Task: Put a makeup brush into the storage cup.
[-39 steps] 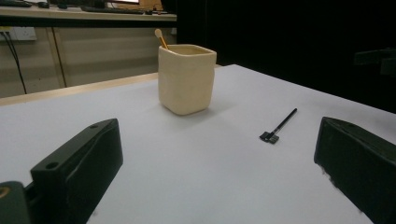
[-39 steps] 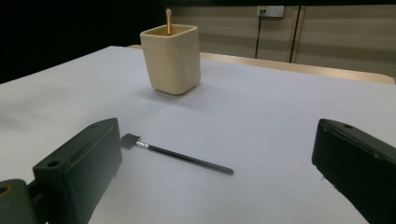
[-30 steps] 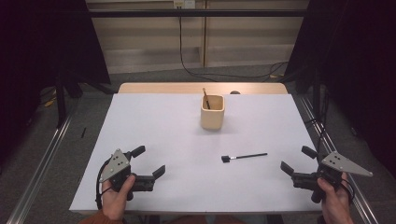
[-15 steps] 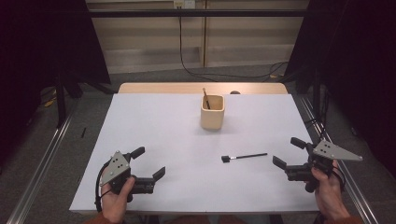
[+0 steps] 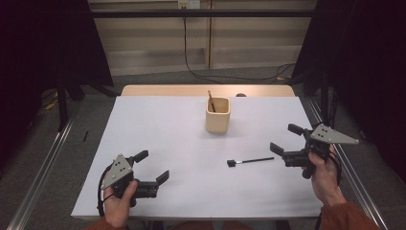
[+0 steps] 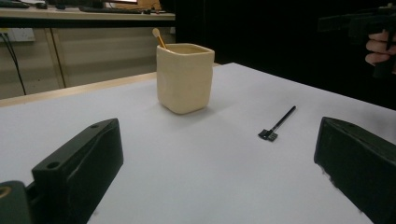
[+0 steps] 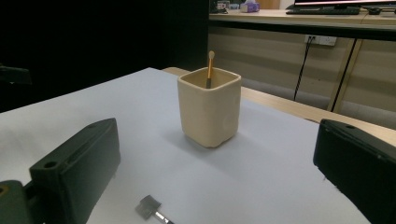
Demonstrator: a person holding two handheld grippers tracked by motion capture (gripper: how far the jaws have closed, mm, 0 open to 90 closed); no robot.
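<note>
White sheet covers the counter [image 5: 158,124]; wooden edge shows at the far side. Dim room, dark curtains left and right, pale wall panels behind, a cable [image 5: 191,72] running down the wall onto the grey floor, metal rails along both sides of the counter.

Cream square cup [image 5: 218,115] stands upright past the middle of the counter, with a thin wooden-handled stick [image 5: 210,100] leaning inside it. Small black brush [image 5: 250,161] lies flat on the sheet, near side of the cup, head pointing left, handle tip toward the right.

Right gripper [image 5: 283,140] is held above the counter's right part, jaws wide apart, nothing between them; the brush handle ends just beside its nearer jaw, not touching. In the right gripper view the brush head [image 7: 148,206] sits low between the jaws, cup straight ahead.

Left gripper [image 5: 152,166] is at the near left corner, low over the sheet, jaws wide apart and empty, well apart from the brush. In the left gripper view the brush lies ahead toward the right jaw, cup beyond it.
</note>
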